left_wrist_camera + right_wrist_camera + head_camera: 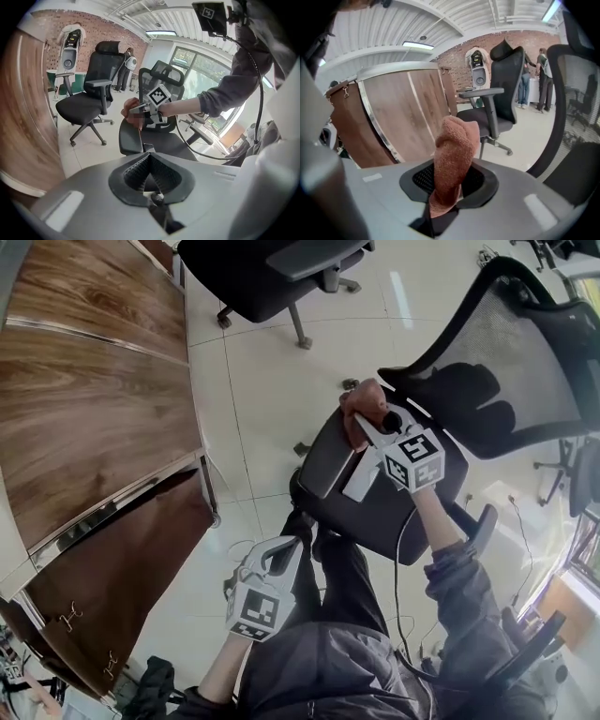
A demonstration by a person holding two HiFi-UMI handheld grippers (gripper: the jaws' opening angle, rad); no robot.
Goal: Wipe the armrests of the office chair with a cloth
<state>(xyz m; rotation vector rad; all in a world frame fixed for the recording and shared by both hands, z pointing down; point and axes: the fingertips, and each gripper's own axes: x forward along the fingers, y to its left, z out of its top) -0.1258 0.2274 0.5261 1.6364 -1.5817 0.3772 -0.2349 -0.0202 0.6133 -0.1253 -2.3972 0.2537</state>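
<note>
Right tool (pixel 368 424) grips the cloth (pixel 452 150) over the far end of the chair's grey armrest (pixel 323 465). Best to press it flat, then drag nearward along the full length. Left tool (pixel 281 554), jaws together and empty, hangs nearer.

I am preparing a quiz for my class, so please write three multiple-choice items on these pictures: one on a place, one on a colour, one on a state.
1. Where is the cloth?
A) on the floor
B) in the right tongs
C) on the wooden table

2. What colour is the cloth?
A) blue
B) white
C) reddish-brown

3. How are the left tongs?
A) shut, empty
B) shut on the cloth
C) wide open

Answers:
1 B, the right gripper view shows it pinched there.
2 C, it looks so in every view.
3 A, their pads meet with nothing between.
</note>
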